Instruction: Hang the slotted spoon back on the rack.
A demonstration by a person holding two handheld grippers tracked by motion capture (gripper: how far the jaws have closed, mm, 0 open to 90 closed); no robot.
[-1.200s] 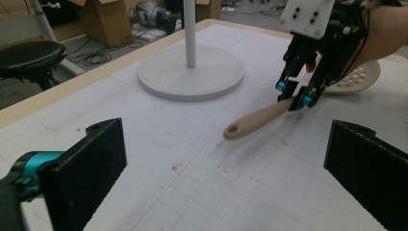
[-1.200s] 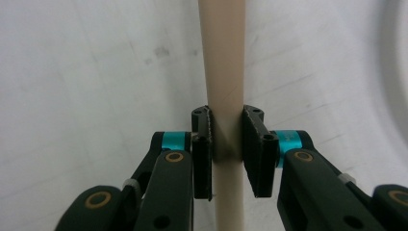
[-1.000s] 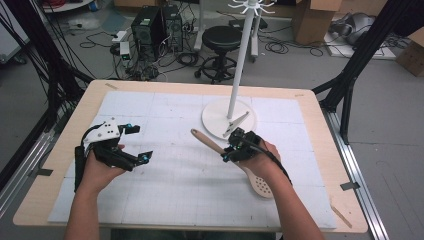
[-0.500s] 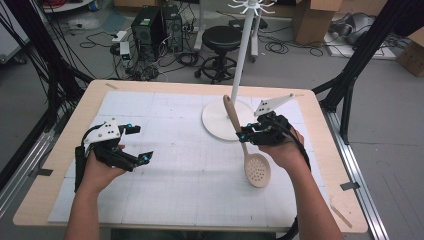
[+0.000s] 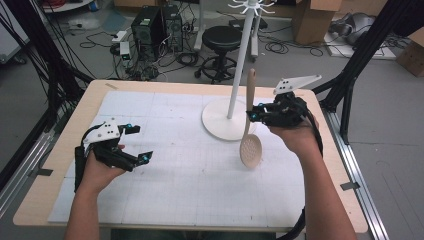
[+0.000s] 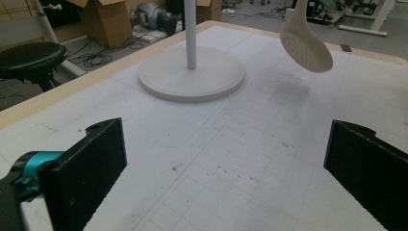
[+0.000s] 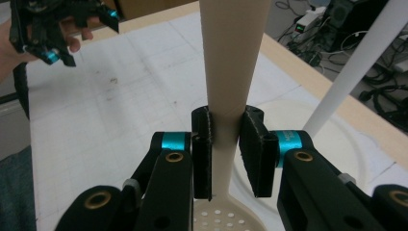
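The right claw (image 5: 256,116) is clamped on the handle of a beige slotted spoon (image 5: 248,120), held upright right of centre in the high view, bowl down and clear of the surface (image 5: 165,200). I judge this the carrying step: next the handle end must go up to the hooks of the white stand (image 5: 239,65) beside it. The left claw (image 5: 141,143), jaws apart and empty, rests at lower left. Behind are a stool (image 5: 221,37), computers and boxes.

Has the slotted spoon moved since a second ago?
Yes. The slotted spoon was flat on the table; now it hangs upright, lifted beside the stand's pole.
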